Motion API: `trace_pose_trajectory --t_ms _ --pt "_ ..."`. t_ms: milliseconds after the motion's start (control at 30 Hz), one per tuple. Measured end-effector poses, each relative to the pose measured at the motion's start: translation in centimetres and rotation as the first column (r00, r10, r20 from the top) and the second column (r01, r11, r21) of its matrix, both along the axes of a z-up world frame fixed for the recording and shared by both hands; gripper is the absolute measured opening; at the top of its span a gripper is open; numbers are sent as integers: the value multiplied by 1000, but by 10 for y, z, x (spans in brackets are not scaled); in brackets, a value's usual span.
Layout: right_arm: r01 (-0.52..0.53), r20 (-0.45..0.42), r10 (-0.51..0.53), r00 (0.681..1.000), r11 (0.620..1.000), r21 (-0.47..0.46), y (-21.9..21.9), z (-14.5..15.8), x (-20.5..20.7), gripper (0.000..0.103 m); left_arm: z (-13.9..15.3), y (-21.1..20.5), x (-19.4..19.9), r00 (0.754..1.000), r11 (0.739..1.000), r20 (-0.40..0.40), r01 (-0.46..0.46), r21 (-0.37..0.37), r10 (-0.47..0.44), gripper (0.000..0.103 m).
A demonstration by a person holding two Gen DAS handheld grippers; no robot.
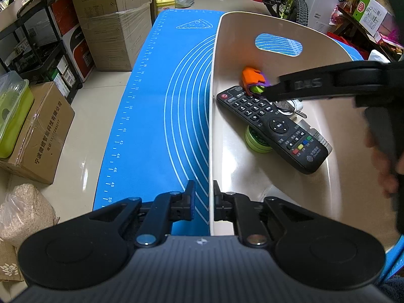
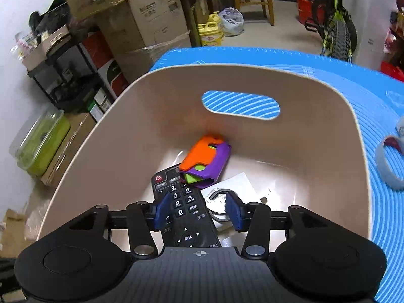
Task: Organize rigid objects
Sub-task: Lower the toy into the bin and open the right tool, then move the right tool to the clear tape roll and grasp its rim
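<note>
The left gripper was clamped on the left wall of the bin, one finger outside over the blue mat and the other inside, with the thin rim pinched between the pads. The bin was beige, with an oval handle hole in its far wall, and it stood on the mat.

The right gripper reached into the bin from the right side. Its jaws stood apart, and its blue pads did not press on anything. In the right wrist view the remote lay below and between the two fingers, but the pads stood clear of its sides. I could not tell how high the fingers were above it.

The remote was black and long. It lay inside the bin, on the bottom, with its red power button toward the far wall. In the left wrist view its near end rested over a green round tin. Just beyond the far end of the remote lay an orange and purple toy with a green part, close to the far wall and touching the top edge of the remote. To the right of the remote, under the right finger, there was a metal ring on a white card.

Outside the bin, on the mat at the right, a grey band lay, partly cut by the edge of the view. A person's hand was blurred at the right edge of the left wrist view.
</note>
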State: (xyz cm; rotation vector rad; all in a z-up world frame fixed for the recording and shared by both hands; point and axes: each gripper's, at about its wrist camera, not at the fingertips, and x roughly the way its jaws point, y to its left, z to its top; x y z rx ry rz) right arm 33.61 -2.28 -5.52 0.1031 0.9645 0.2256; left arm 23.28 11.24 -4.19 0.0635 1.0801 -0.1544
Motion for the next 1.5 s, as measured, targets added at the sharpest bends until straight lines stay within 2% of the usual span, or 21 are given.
trace_pose_trajectory --t_ms 133,233,333,467,600,700,800,967,1100,1133,1167,1233,1267,1333,1367,1500 --pt "-60 109 65 992 997 -43 -14 31 -18 59 1 -1 -1 1000 1000 0 1 -4 -1 15" --pt "-58 196 69 978 996 -64 -38 56 -25 59 1 2 -1 1000 1000 0 0 -5 0 15" --pt "-7 279 33 960 995 -95 -67 76 -30 59 1 2 -1 1000 1000 0 0 -4 0 15" --pt "102 328 -54 943 986 -130 -109 84 -26 59 2 3 -1 1000 1000 0 0 -5 0 15" --pt "140 332 -65 941 968 -207 -139 67 -17 59 3 3 -2 1000 1000 1 2 -2 -2 15" --pt "146 277 -75 958 958 -247 -157 42 -3 59 3 5 -2 1000 1000 1 3 0 -3 15" --pt "153 219 -100 971 958 -243 -173 16 12 59 2 5 -2 1000 1000 -1 4 0 -4 15" --pt "147 161 -106 981 951 -274 -176 -20 32 58 3 8 -2 1000 1000 -5 6 -3 -6 15" --pt "162 147 -124 981 946 -280 -179 -38 40 57 2 9 -1 1000 1000 -6 5 -6 -5 16" --pt "165 140 -130 982 947 -274 -179 -42 39 55 2 9 -1 1000 1000 -6 5 -7 -5 16" --pt "165 133 -134 982 949 -268 -179 -46 41 48 2 9 -1 1000 1000 -6 5 -7 -5 16" --pt "165 133 -132 982 947 -276 -179 -50 39 44 2 9 -1 1000 1000 -6 5 -7 -5 16" --pt "163 140 -127 982 945 -283 -178 -52 39 34 3 9 -1 1000 1000 -6 5 -7 -5 16" --pt "168 145 -130 981 941 -293 -178 -52 37 29 2 9 -1 1000 1000 -6 5 -8 -5 16" --pt "169 146 -130 981 940 -297 -179 -52 36 21 2 9 -1 1000 1000 -6 5 -7 -5 16" --pt "134 154 -86 984 933 -335 -172 -48 27 17 3 9 -1 1000 1000 -6 5 -3 -5 16"
